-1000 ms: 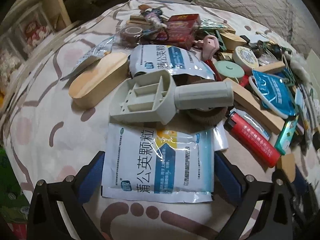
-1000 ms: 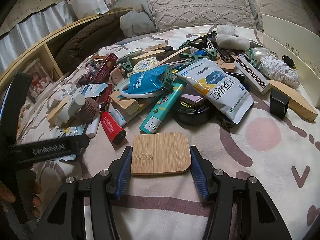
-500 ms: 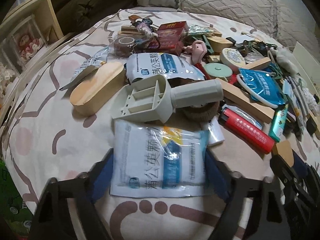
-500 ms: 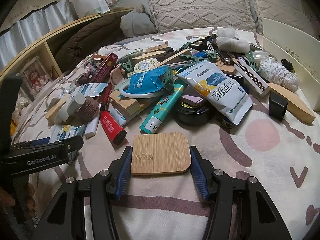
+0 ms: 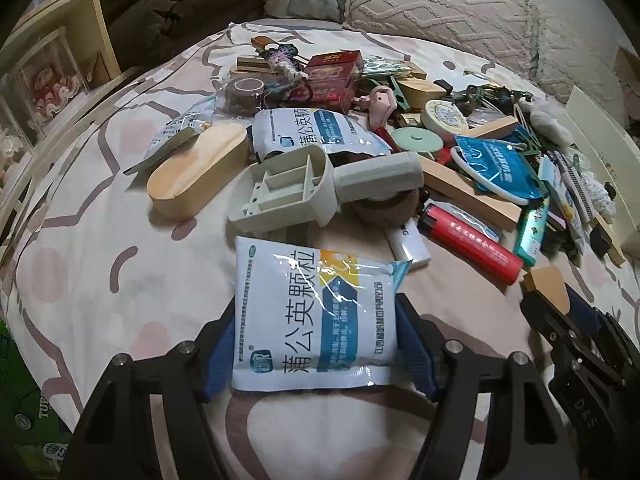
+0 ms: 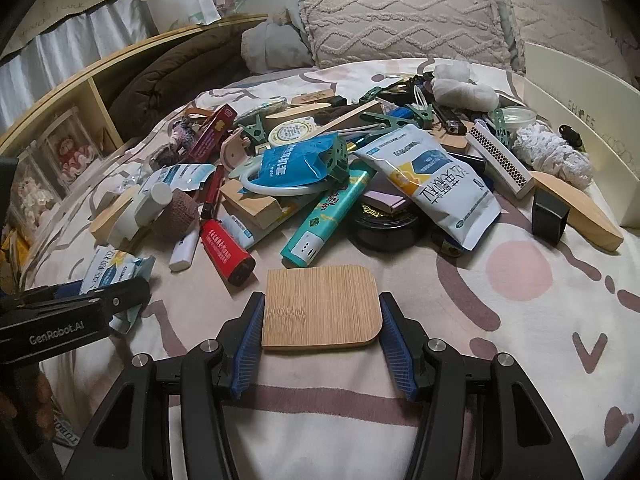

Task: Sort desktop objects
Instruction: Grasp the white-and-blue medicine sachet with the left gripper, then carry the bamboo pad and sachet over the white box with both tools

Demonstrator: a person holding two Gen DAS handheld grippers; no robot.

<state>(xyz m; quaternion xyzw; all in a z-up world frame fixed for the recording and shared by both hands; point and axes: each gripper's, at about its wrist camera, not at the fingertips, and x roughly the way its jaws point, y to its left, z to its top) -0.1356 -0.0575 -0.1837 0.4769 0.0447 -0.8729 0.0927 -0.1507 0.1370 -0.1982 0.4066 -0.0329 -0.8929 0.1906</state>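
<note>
— what have your jaws got?

— my left gripper (image 5: 316,344) has its jaws pressed on both side edges of a white-and-blue sachet (image 5: 314,316), pinching it just above the bedspread (image 5: 80,248). my right gripper (image 6: 320,332) clamps a bamboo coaster (image 6: 320,310) the same way.

— and past them?

— beyond the sachet lies a grey plastic scoop (image 5: 320,184), then the pile. a red lighter (image 6: 226,254) and a teal tube (image 6: 328,216) lie just beyond the coaster.

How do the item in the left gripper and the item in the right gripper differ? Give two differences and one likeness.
The white-and-blue sachet is soft, glossy and printed; the bamboo coaster is stiff, matt and plain brown. The sachet looks crinkled; the coaster flat. Both sit between blue pads, in the left gripper and right gripper.
</note>
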